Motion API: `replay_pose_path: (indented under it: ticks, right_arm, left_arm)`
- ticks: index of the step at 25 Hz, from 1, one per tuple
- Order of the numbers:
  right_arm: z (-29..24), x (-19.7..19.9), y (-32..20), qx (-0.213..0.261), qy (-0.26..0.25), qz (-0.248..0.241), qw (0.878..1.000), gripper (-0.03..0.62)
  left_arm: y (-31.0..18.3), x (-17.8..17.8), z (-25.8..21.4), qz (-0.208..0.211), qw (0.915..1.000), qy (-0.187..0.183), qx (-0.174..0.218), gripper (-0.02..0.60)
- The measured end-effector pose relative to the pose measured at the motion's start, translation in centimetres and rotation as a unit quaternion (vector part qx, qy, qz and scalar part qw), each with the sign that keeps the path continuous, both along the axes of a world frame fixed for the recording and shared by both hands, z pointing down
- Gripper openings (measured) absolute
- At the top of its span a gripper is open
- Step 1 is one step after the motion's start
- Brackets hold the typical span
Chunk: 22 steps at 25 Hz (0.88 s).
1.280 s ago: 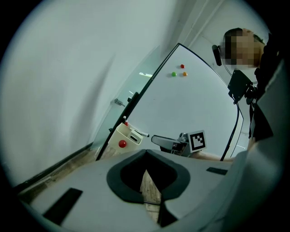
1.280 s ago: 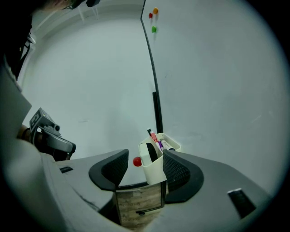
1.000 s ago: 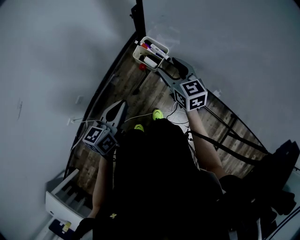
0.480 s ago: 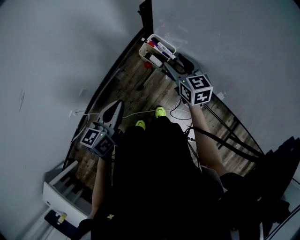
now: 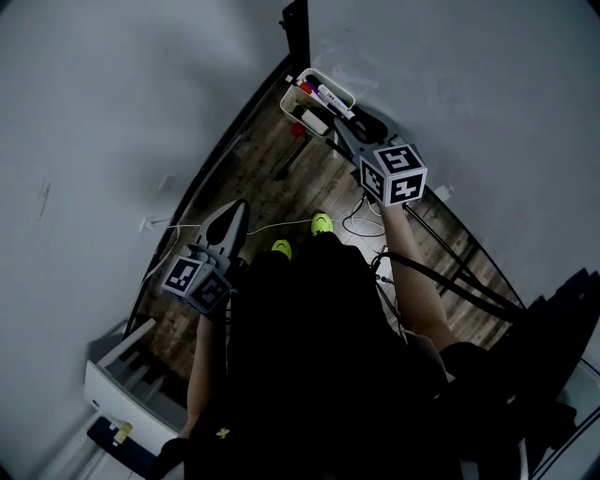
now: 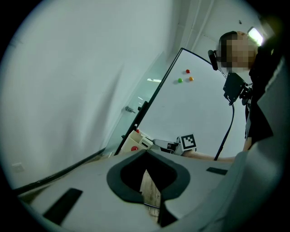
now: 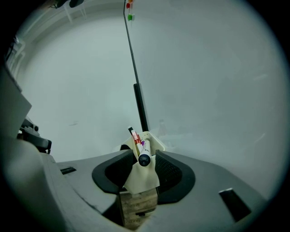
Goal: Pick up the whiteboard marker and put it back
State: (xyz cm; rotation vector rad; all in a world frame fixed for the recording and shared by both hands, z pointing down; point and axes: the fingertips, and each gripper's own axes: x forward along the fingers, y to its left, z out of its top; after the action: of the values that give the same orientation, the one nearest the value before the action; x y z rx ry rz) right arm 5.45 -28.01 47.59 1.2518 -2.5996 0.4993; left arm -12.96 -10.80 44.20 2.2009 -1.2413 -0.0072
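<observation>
A cream tray [image 5: 292, 97] hangs at the foot of the whiteboard and holds several markers. A white whiteboard marker [image 5: 334, 100] with a dark end lies on top, pointing towards me. In the right gripper view the marker [image 7: 144, 155] sits between the jaws of my right gripper [image 7: 144, 159], over the tray [image 7: 154, 141]. The jaws are closing, and a gap shows on each side of the marker. In the head view my right gripper [image 5: 336, 122] reaches the tray's near end. My left gripper [image 5: 233, 210] hangs low over the floor, jaws together and empty [image 6: 146, 155].
The whiteboard [image 5: 450, 84] stands on a black frame [image 5: 298, 23] over a wooden floor [image 5: 281, 187]. A small red thing [image 5: 297, 130] sits by the tray. Cables [image 5: 361, 225] lie on the floor. A white drawer unit [image 5: 122, 375] is at lower left. Coloured magnets [image 6: 186, 77] dot the board.
My right gripper has moved up to the tray and now has the white marker between its jaws. The left gripper has hardly moved.
</observation>
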Motion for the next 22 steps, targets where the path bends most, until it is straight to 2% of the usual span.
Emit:
replay_pose_path:
  ticks: [2, 5, 7, 22]
  right_arm:
    - [0.1, 0.0, -0.2, 0.002, 0.008, 0.001, 1.000, 0.127]
    - [0.1, -0.1, -0.1, 0.005, 0.009, -0.007, 1.000, 0.124]
    - [-0.1, -0.3, 0.1, 0.007, 0.008, -0.014, 1.000, 0.084]
    - [-1.2, 0.0, 0.1, -0.001, -0.014, -0.010, 1.000, 0.080]
  left_arm:
    - [0.0, -0.1, 0.0, -0.005, 1.0000, 0.007, -0.002, 0.032]
    - [-0.1, 0.0, -0.2, -0.007, 0.9999, 0.009, -0.002, 0.032]
    - [-0.2, 0.2, -0.5, -0.006, 1.0000, 0.008, -0.001, 0.032]
    - [-0.6, 0.6, -1.1, 0.001, 0.9999, 0.008, 0.011, 0.032]
